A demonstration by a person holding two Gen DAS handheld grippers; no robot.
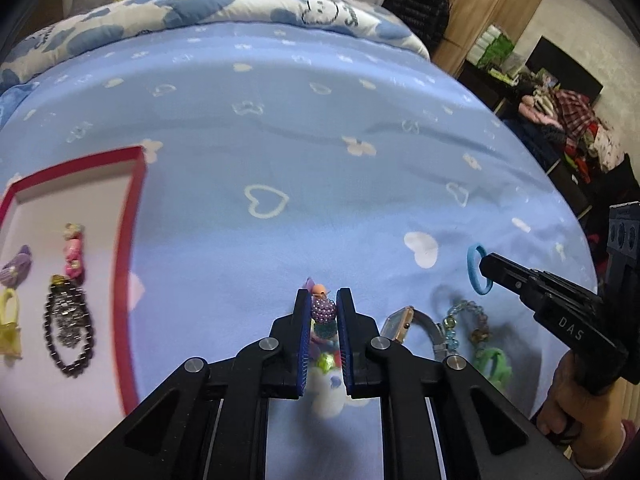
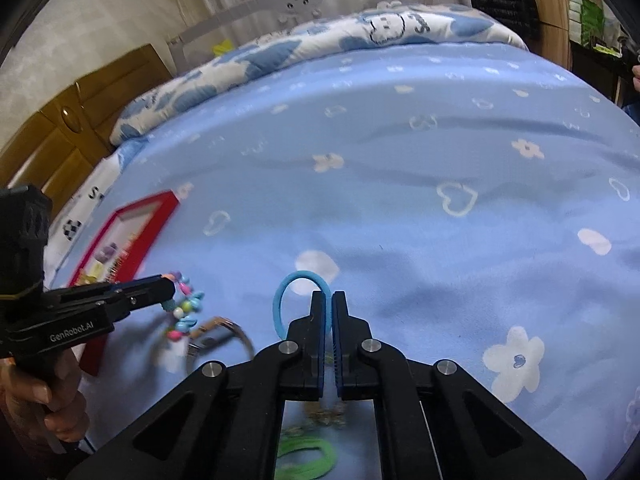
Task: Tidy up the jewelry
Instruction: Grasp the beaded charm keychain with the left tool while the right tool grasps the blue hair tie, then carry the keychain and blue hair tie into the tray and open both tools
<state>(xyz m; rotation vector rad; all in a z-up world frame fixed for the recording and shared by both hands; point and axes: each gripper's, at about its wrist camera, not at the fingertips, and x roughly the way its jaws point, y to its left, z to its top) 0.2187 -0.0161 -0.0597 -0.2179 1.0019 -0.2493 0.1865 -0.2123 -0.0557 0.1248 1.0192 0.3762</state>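
My left gripper point(image 1: 324, 294) is shut on a colourful beaded bracelet point(image 1: 323, 310), held above the blue bedspread; it also shows in the right wrist view point(image 2: 185, 304), hanging from the left gripper point(image 2: 170, 286). My right gripper point(image 2: 329, 296) is shut on a blue hair tie point(image 2: 282, 294), which also shows in the left wrist view point(image 1: 474, 268). A red-rimmed tray point(image 1: 134, 184) at the left holds a black bead bracelet point(image 1: 68, 324), a pink clip point(image 1: 74, 250), a purple clip point(image 1: 16, 268) and a yellow piece point(image 1: 8, 324).
On the bedspread near the grippers lie a square-faced watch point(image 1: 402, 326), a pale blue bead bracelet point(image 1: 460, 324) and a green band point(image 1: 496, 364). A patterned quilt point(image 1: 200, 8) lies along the far edge. Furniture and a clothes pile point(image 1: 560, 120) stand to the right.
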